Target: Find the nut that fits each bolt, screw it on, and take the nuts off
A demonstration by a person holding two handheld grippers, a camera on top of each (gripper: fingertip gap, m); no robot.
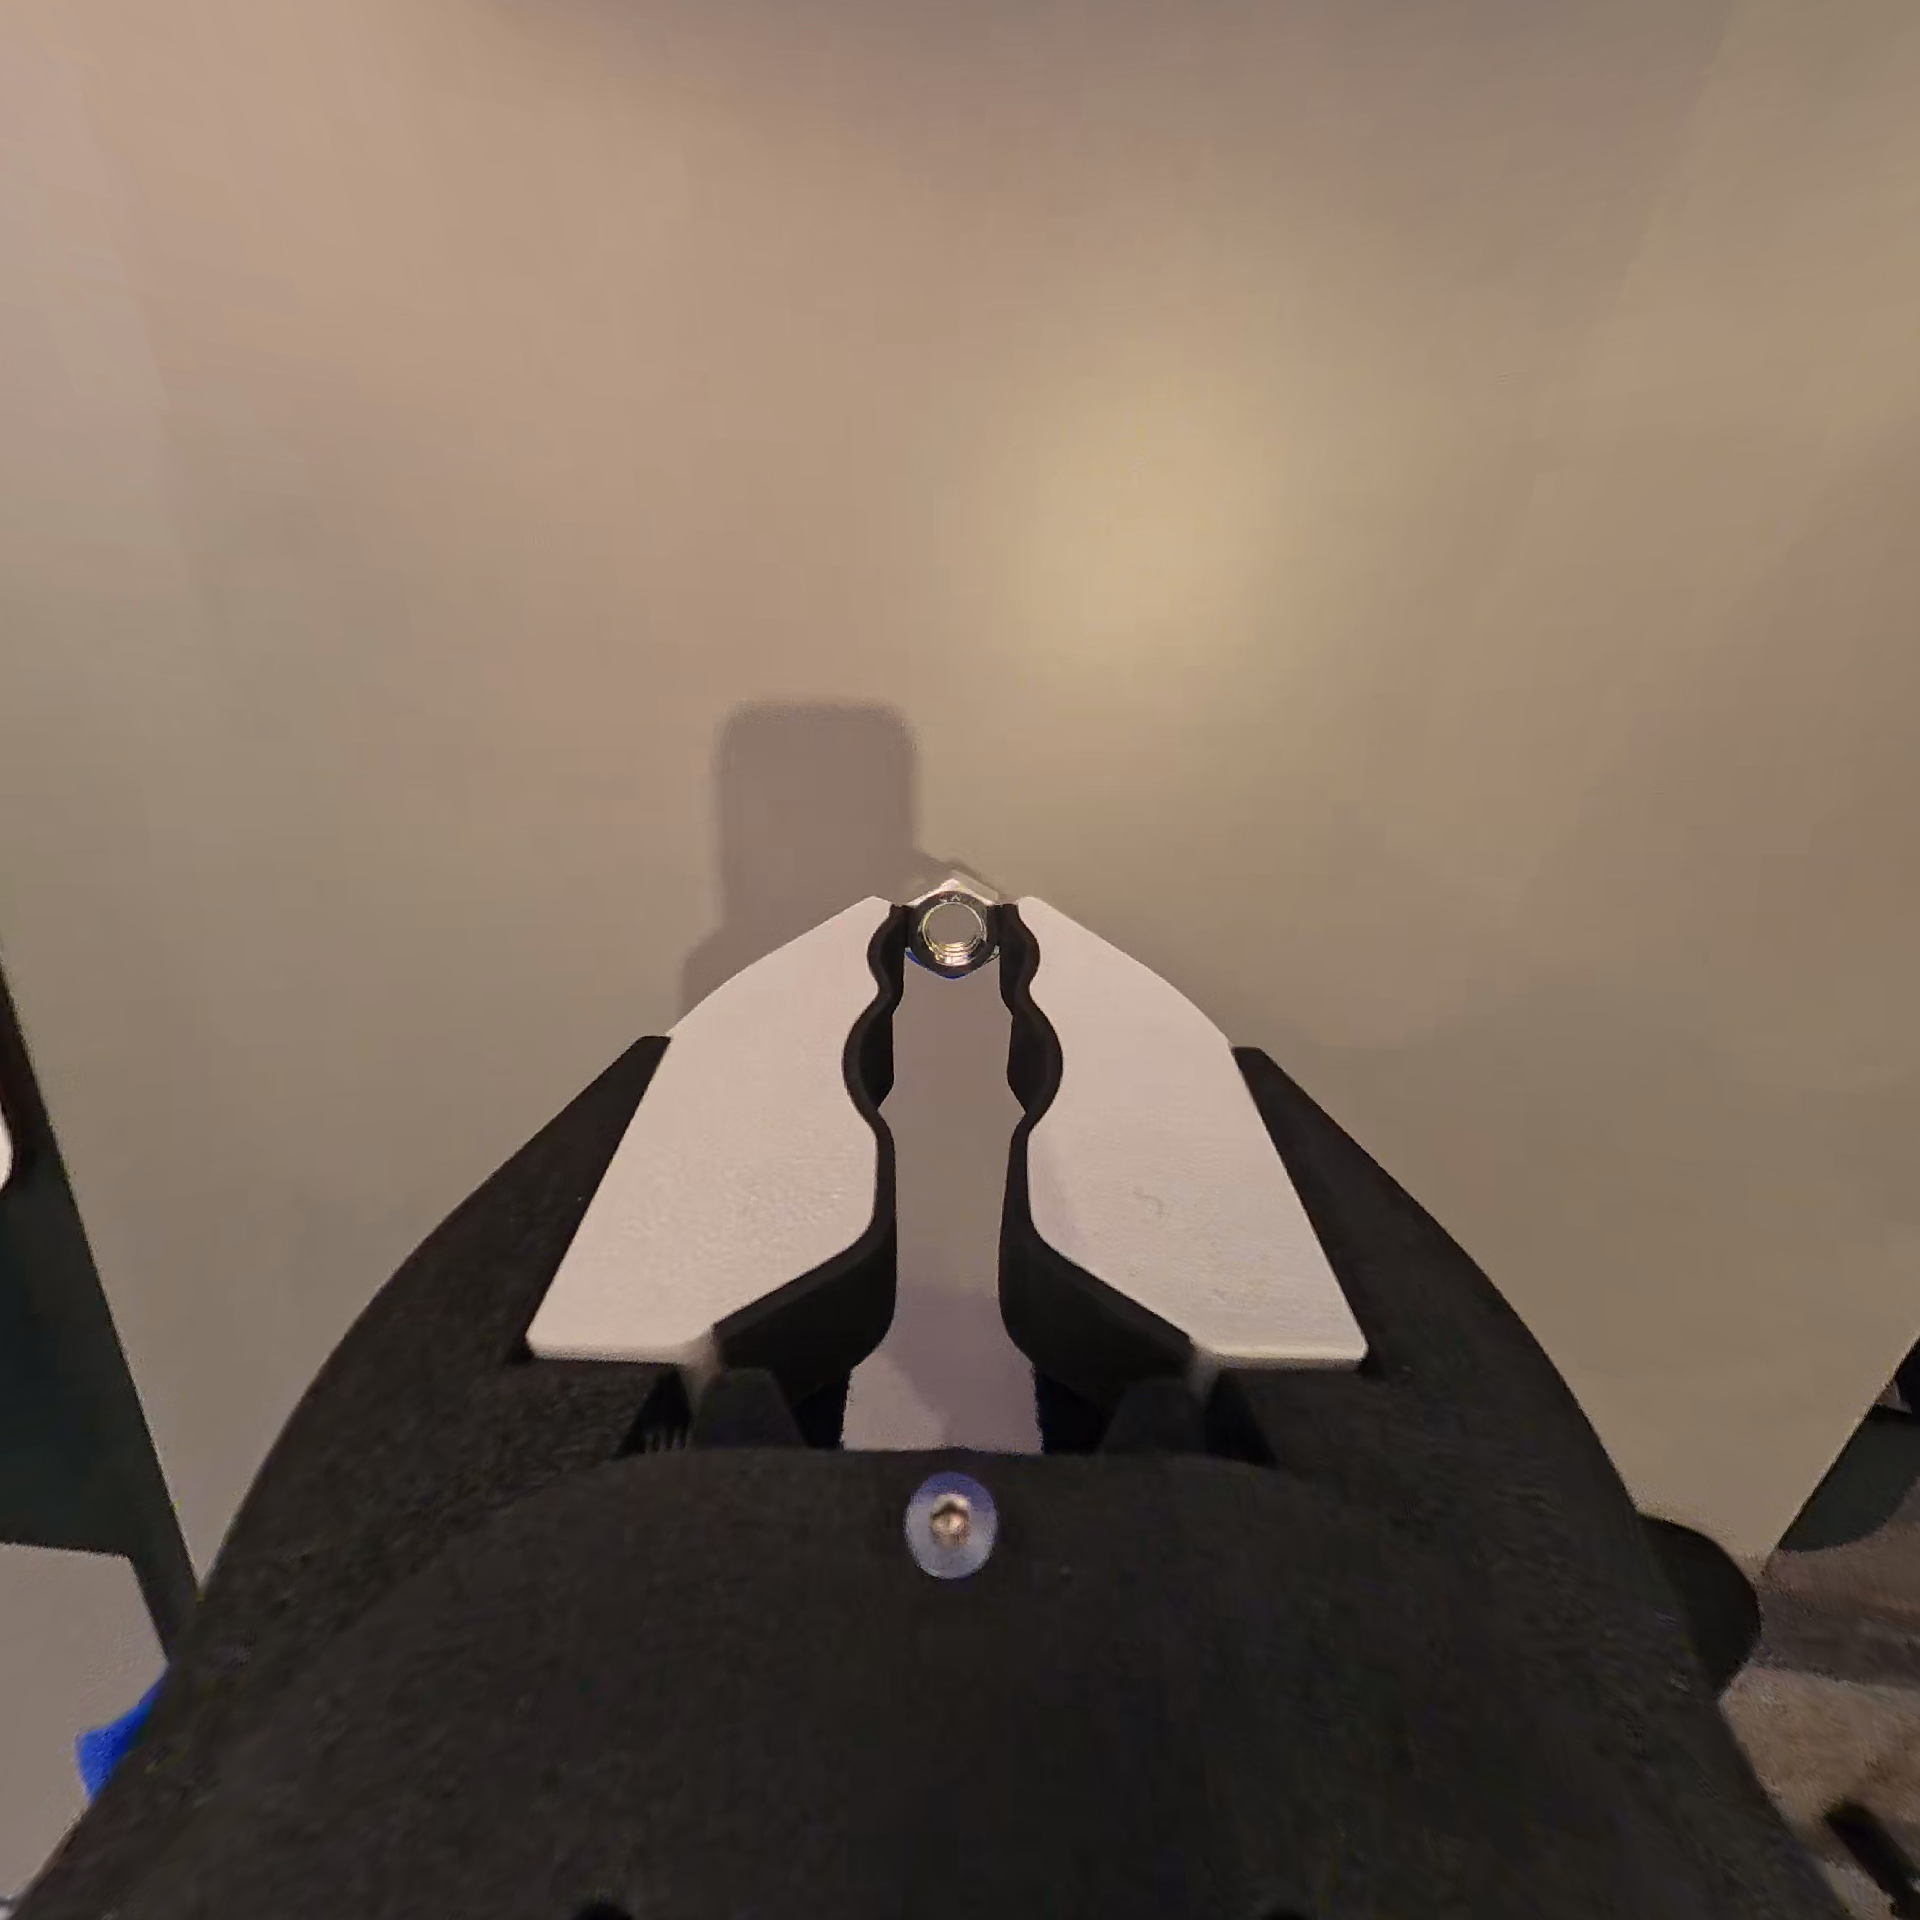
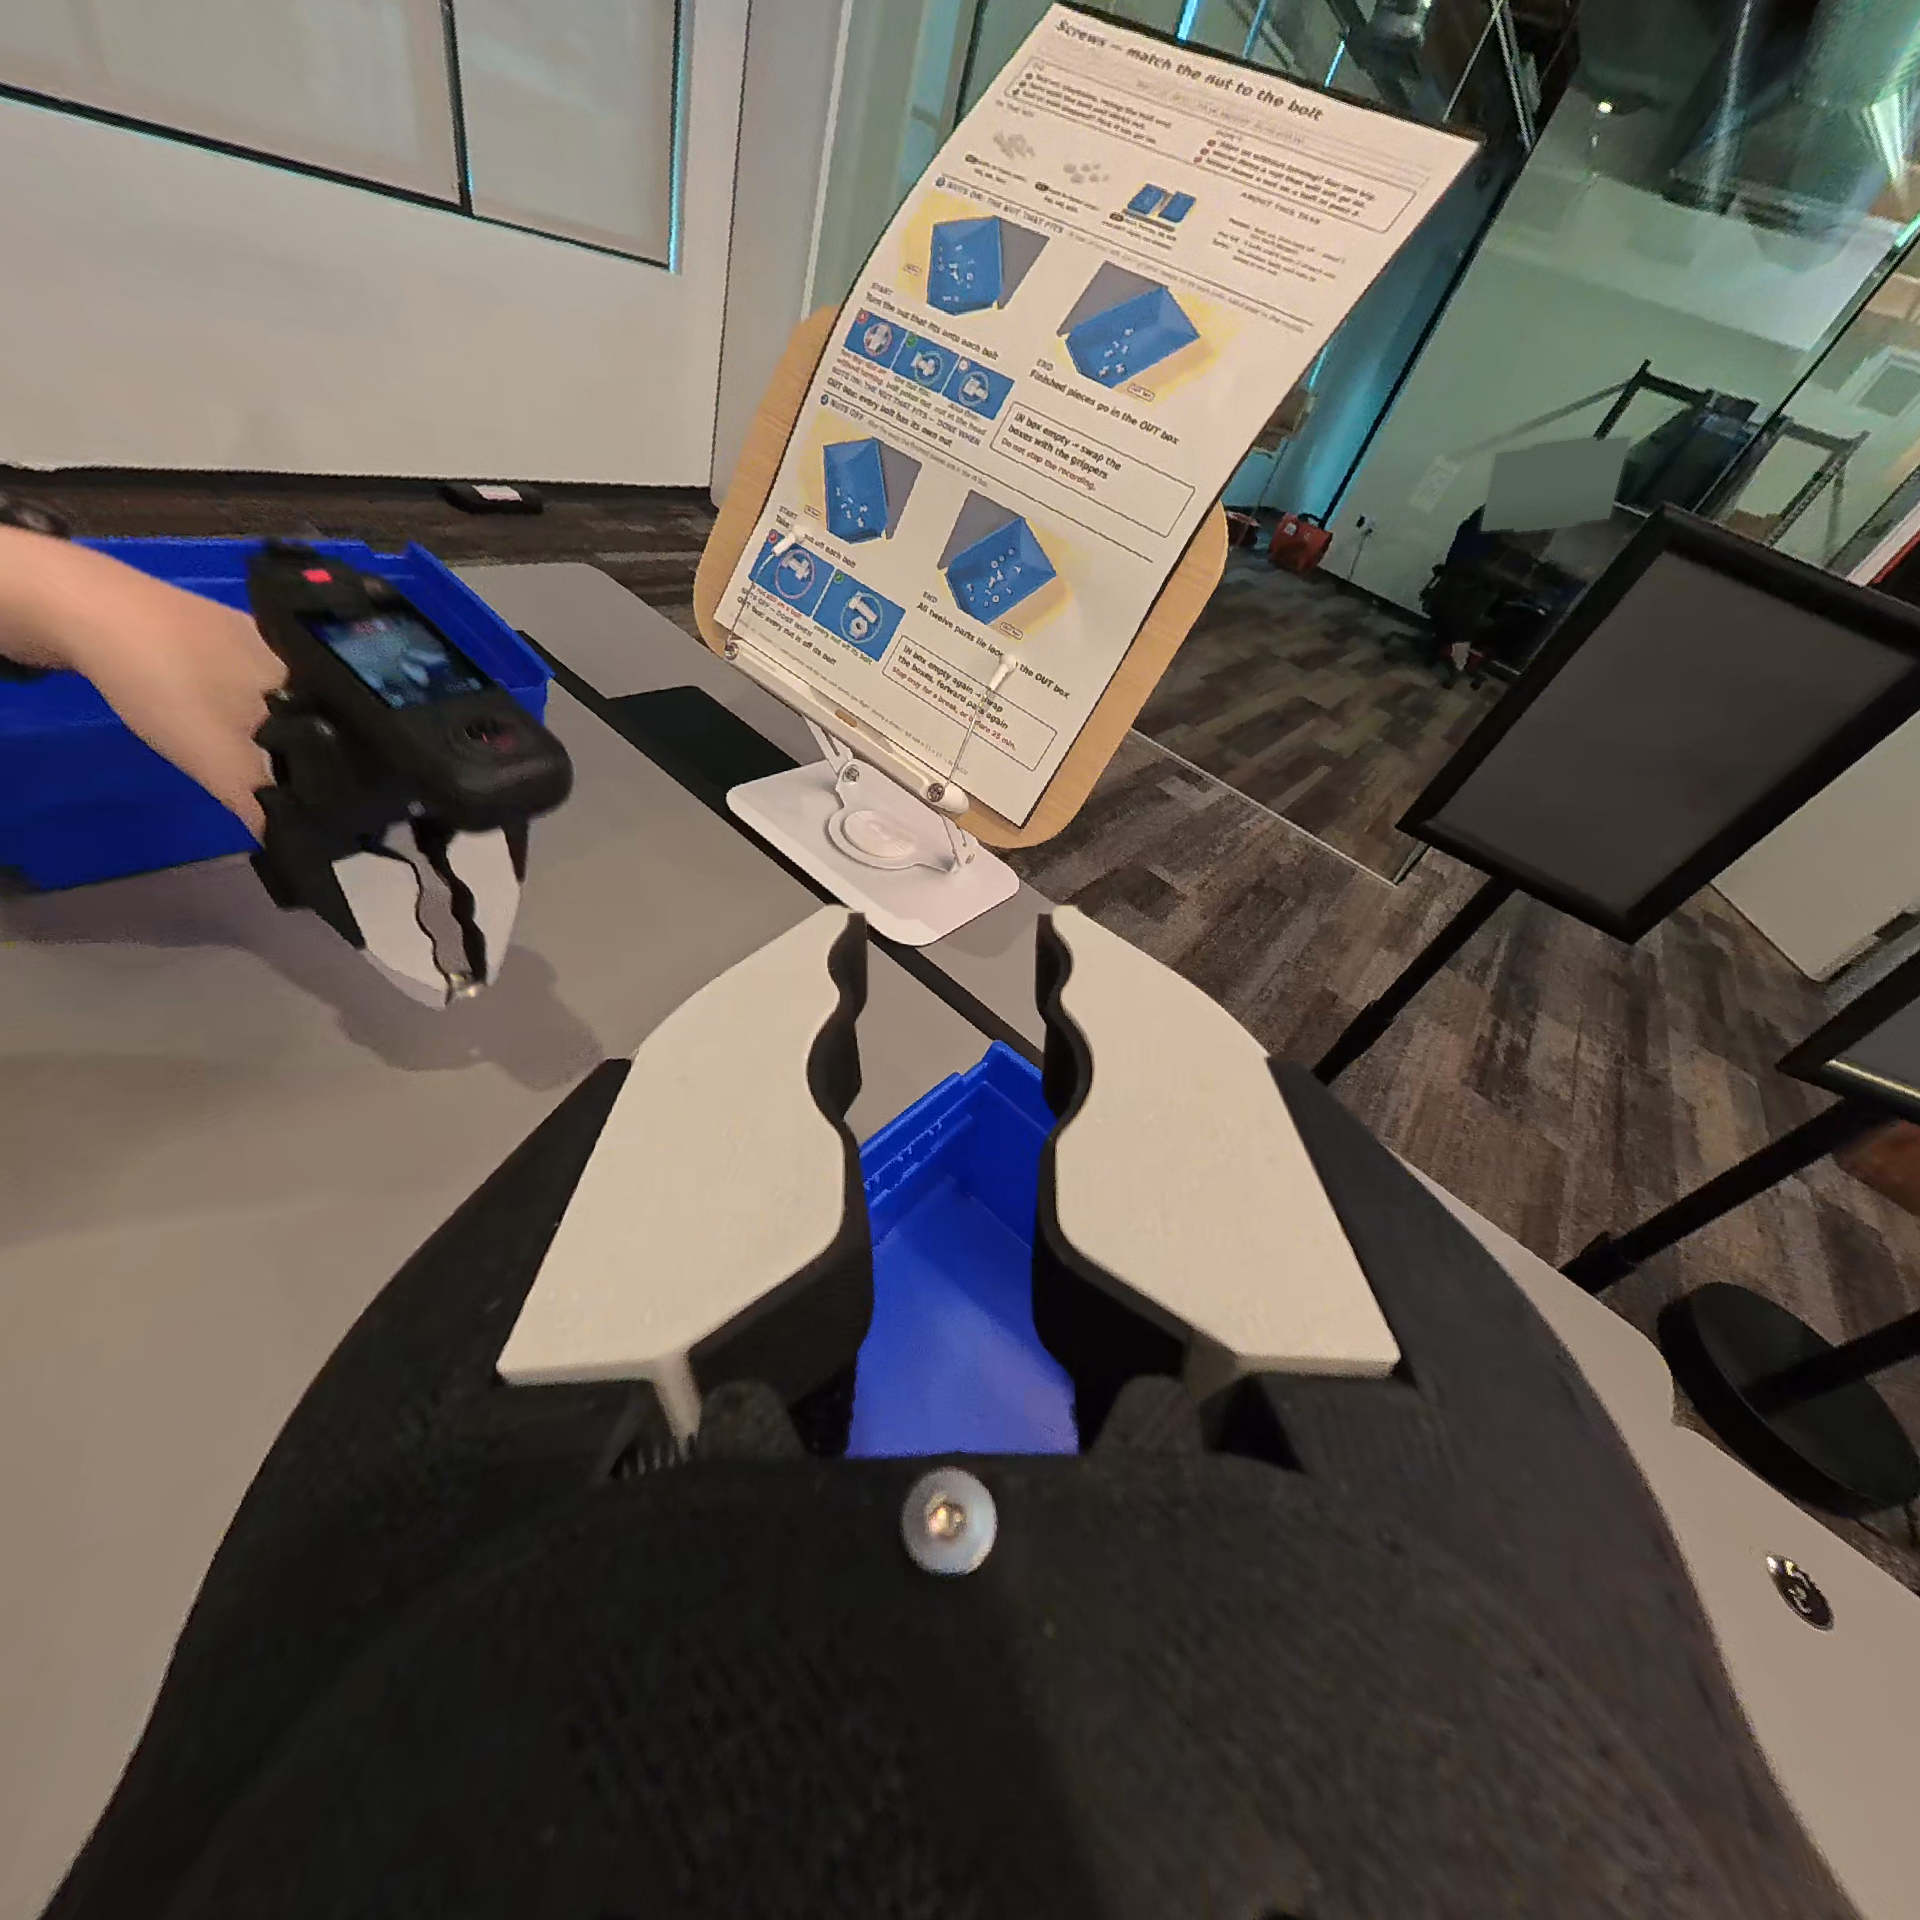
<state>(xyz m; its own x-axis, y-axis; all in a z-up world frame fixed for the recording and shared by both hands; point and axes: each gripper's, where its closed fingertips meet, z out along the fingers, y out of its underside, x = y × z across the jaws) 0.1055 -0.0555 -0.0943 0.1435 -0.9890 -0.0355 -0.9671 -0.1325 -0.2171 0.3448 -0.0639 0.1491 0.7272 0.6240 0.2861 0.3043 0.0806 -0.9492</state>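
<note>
Your right claw (image 2: 948,940) hangs with its fingers apart and nothing between them, directly over a blue bin (image 2: 961,1226) at the near edge of the grey bench (image 2: 208,1195). Off to its left, your left claw (image 1: 948,925) is clamped on a silver nut (image 1: 948,932) at its very tips, low above bare bench surface. Behind that hand (image 2: 135,665) sits a second blue bin (image 2: 94,790). Farther back, an instruction sheet (image 2: 1060,416) stands on a white stand (image 2: 883,852), with a black sign frame (image 2: 1673,727) to the right, off the bench.

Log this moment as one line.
left gripper: shut on nut, above table | right gripper: open, empty, over blue bin
</note>
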